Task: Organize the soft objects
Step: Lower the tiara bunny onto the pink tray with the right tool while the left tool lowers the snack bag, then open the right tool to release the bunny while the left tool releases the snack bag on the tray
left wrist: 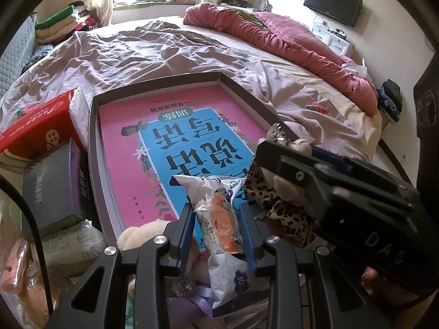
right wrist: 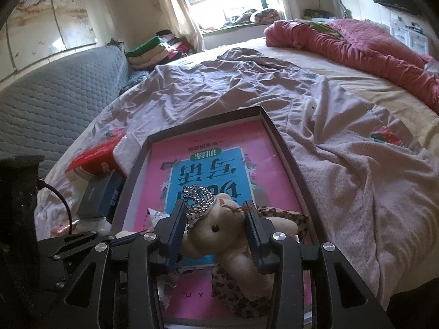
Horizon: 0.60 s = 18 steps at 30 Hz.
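A white plastic packet [left wrist: 219, 219] with orange print stands upright between the blue pads of my left gripper [left wrist: 216, 209], which is shut on it over the near end of a shallow grey box [left wrist: 93, 137]. A pink and blue book [left wrist: 164, 142] lies flat in that box. My right gripper [right wrist: 215, 211] is shut on the head of a cream teddy bear [right wrist: 216, 227] that wears a silver crown and a leopard-print dress. The bear hangs over the book [right wrist: 208, 164], just right of the packet. From the left wrist view the right gripper [left wrist: 285, 150] reaches in from the right with the bear [left wrist: 260, 186].
The box [right wrist: 277, 134] sits on a bed with a wrinkled lilac sheet [left wrist: 164, 54]. A red carton [left wrist: 41, 126] and a grey box [left wrist: 52, 186] lie left of it. A cream plush [left wrist: 137, 235] and a purple-ribboned medal [left wrist: 183, 288] are below my left gripper. A red quilt [left wrist: 288, 41] lies at the far right.
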Motion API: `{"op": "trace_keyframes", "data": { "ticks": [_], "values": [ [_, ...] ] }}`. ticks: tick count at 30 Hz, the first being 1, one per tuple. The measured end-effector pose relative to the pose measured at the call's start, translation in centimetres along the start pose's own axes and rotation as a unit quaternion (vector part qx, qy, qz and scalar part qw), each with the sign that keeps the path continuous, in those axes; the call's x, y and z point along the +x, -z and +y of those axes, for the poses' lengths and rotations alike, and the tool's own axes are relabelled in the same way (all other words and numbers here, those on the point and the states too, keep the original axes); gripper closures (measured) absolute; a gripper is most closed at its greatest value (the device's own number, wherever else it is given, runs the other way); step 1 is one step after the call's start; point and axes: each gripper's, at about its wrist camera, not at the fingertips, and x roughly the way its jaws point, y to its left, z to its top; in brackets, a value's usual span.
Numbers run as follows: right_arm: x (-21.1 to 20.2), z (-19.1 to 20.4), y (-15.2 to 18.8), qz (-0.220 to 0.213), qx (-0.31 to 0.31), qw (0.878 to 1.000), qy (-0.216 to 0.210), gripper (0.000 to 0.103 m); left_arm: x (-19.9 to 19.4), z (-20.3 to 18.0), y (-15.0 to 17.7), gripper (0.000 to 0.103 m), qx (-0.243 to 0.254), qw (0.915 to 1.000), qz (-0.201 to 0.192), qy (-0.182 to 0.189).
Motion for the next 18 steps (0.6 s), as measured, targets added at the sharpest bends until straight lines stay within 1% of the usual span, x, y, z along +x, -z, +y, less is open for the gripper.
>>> {"op": "trace_keyframes", "data": {
  "ticks": [1,4,8,18],
  "values": [
    [-0.1,0.0,0.0,-0.001,0.001,1.0,0.0,0.058,0.0,0.0,0.0,0.07,0.0,1.0,-0.001,0.0],
    [-0.6,0.0,-0.1,-0.009,0.0,1.0,0.004,0.045,-0.1,0.0,0.1,0.07,-0.001,1.0,0.0,0.0],
    [-1.0,0.1,-0.2,-0.015,-0.004,1.0,0.006,0.043,0.0,0.0,0.0,0.07,-0.004,1.0,0.0,0.001],
    [-2.2,-0.3,0.0,-0.023,-0.009,1.0,0.019,0.042,0.2,0.0,-0.2,0.07,-0.003,1.0,0.005,0.002]
  ]
}}
